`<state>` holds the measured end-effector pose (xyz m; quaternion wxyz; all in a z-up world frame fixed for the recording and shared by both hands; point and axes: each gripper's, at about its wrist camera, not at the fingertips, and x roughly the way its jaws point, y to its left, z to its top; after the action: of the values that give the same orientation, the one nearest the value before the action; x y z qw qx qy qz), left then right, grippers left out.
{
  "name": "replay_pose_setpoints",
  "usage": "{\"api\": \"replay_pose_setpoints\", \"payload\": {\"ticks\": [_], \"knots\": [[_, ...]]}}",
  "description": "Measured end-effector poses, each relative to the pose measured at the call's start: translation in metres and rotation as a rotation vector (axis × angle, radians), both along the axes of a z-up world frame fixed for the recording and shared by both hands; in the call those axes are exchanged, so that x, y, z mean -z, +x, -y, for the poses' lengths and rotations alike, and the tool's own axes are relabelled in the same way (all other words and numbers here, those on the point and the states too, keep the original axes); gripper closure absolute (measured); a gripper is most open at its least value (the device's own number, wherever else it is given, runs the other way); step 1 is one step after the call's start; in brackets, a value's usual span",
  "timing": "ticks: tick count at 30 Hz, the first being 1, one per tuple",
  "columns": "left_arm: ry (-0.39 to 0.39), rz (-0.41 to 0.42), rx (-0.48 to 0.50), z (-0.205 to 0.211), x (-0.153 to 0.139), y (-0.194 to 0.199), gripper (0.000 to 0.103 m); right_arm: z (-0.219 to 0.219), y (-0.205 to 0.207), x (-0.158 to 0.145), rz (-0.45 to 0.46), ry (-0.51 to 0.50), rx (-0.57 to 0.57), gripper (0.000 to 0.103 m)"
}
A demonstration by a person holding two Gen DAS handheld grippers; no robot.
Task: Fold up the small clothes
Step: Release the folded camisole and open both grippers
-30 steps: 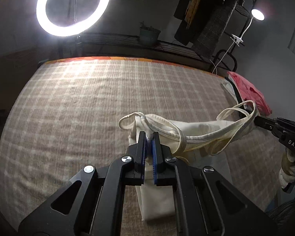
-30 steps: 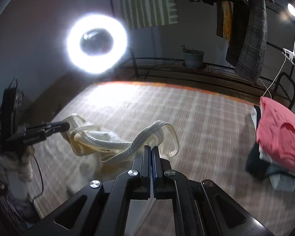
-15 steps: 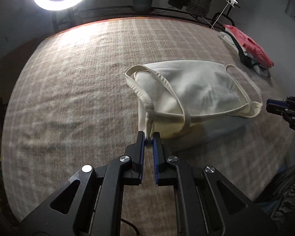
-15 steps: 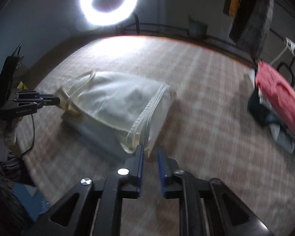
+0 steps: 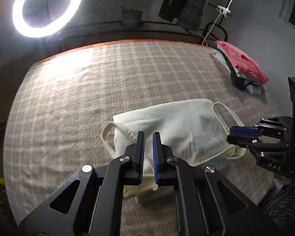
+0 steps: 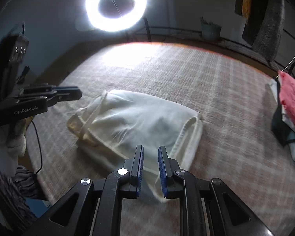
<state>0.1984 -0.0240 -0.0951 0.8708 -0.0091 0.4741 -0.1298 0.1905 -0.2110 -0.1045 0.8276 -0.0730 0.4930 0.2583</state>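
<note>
With the cream tank top [image 5: 173, 129] lying folded on the checked blanket [image 5: 88, 90], I'm hovering the left gripper [image 5: 148, 137] and right gripper [image 6: 150, 153] over it, both slightly apart and empty (regrip low at its near edge).

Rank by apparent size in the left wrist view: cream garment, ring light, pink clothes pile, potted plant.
1. cream garment, nearest the camera, which inflates it
2. ring light
3. pink clothes pile
4. potted plant, far back, so its true size is unsure
</note>
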Motion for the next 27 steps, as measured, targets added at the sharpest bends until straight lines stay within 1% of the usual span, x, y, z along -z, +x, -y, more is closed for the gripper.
{"api": "replay_pose_setpoints", "payload": {"ticks": [2, 4, 7, 10, 13, 15, 18, 20, 24, 27], "knots": [[0.028, -0.05, 0.022, 0.008, 0.014, 0.013, 0.097, 0.0, 0.006, 0.009, -0.019, -0.018, 0.01, 0.088], [0.065, -0.082, 0.025, 0.01, 0.026, 0.018, 0.097, 0.004, 0.009, 0.016, -0.042, -0.036, 0.032, 0.088], [0.052, -0.137, 0.035, 0.005, 0.04, 0.014, 0.097, 0.013, 0.006, 0.02, -0.079, -0.02, 0.028, 0.088], [0.047, -0.182, 0.054, 0.002, 0.052, -0.007, 0.097, 0.022, -0.005, 0.022, -0.114, -0.001, -0.004, 0.088], [0.009, -0.231, 0.074, -0.003, 0.063, -0.037, 0.097, 0.031, -0.022, 0.032, -0.158, -0.035, -0.025, 0.085], [-0.004, -0.248, 0.089, -0.004, 0.067, -0.056, 0.097, 0.039, -0.031, 0.04, -0.191, -0.048, -0.031, 0.084], [0.018, -0.241, 0.1, -0.003, 0.065, -0.075, 0.097, 0.049, -0.044, 0.041, -0.206, -0.05, -0.027, 0.083], [0.014, -0.227, 0.101, -0.006, 0.057, -0.086, 0.097, 0.054, -0.048, 0.032, -0.191, -0.019, -0.023, 0.083], [-0.052, -0.178, 0.073, -0.018, 0.032, -0.091, 0.097, 0.064, -0.048, 0.005, -0.134, 0.121, -0.001, 0.079], [-0.11, -0.124, 0.026, -0.03, 0.014, -0.081, 0.097, 0.067, -0.039, -0.006, -0.091, 0.185, 0.025, 0.077]]}}
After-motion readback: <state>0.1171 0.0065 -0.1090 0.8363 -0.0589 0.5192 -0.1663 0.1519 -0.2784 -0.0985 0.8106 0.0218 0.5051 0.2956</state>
